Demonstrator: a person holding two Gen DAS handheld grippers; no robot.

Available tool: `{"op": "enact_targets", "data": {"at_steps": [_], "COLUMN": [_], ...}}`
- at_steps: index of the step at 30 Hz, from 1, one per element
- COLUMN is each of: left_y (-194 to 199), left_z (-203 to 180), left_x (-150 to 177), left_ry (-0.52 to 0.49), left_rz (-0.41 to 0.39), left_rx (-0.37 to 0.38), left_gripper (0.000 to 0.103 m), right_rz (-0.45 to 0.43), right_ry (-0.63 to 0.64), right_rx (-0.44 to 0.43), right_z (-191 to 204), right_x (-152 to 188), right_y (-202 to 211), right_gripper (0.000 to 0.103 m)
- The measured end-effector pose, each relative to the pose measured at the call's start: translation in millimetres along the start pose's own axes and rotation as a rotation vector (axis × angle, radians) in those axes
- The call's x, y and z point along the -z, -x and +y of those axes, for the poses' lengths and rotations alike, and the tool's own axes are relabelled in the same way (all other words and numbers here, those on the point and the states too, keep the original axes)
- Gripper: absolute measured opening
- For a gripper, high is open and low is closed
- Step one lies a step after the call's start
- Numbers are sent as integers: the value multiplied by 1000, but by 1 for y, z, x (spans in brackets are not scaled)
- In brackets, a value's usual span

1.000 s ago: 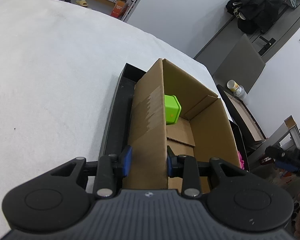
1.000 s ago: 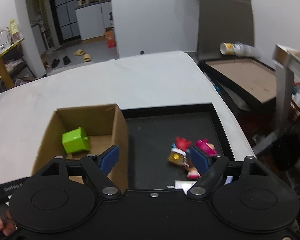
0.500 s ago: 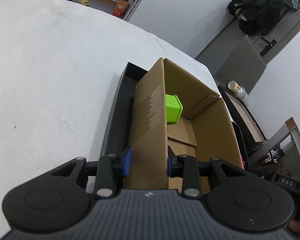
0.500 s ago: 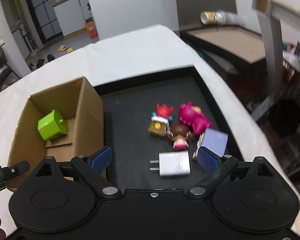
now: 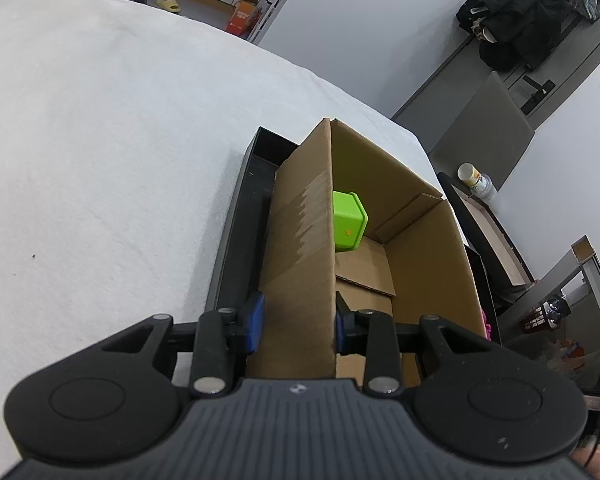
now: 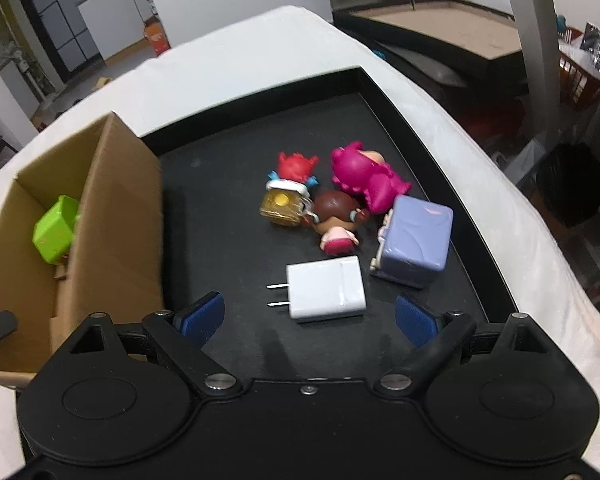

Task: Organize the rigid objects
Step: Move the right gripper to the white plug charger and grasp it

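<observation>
counter (image 6: 284,44): white cloth over it, carries the tray.
tray (image 6: 420,128): black, shallow; holds the box at left & loose items at right.
box (image 5: 300,240): cardboard, open top. left tool (image 5: 296,322) is pinched narrow on its near-left wall, steadying it. Keep that clamp firm, don't tilt.
green cube (image 6: 56,236): already in the box, far corner.
purple case (image 6: 416,240): right of the charger, just beside it; figurines (image 6: 340,196) cluster behind.
charger (image 6: 324,288): white, lies flat, prongs to left; nearest pick.
right tool (image 6: 308,316): wide, nothing held, charger just ahead of the gap.
tip: prob. best to straddle the charger's short sides, pads clear of the prongs & case, then close.
</observation>
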State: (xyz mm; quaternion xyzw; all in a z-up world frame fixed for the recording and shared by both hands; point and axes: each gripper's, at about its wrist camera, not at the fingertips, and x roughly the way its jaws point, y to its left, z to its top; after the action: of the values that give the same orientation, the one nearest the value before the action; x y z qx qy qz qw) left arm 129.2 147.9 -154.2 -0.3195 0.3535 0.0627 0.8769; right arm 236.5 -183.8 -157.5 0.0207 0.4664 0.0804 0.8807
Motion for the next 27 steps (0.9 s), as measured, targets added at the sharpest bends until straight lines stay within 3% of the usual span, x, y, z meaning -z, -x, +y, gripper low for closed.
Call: {"op": "enact_targets", "data": {"at_steps": [9, 11, 14, 23, 24, 27], "left_y": [-1, -2, -3, -4, -4, -4], "left_z": [-1, -1, -2, -3, -3, -3], "left_x": [0, 0, 0, -2, -2, -2], "left_ry": [-7, -6, -5, -4, -6, -9], "left_rz": [-1, 0, 1, 5, 5, 5], "left_rx": [-6, -8, -11, -16, -17, -22], "left_gripper": [32, 32, 32, 32, 32, 32], "right_rz": [32, 34, 61, 62, 59, 62], "right_ry": [19, 37, 56, 69, 70, 61], "right_rx": [-9, -13, -14, -46, -47, -58], "right_z": [1, 4, 7, 12, 13, 13], "right_x": [-5, -6, -4, -4, -4, -6], "right_y": [-22, -25, -30, -18, -17, -12], "right_gripper": [91, 83, 61, 60, 46, 46]}}
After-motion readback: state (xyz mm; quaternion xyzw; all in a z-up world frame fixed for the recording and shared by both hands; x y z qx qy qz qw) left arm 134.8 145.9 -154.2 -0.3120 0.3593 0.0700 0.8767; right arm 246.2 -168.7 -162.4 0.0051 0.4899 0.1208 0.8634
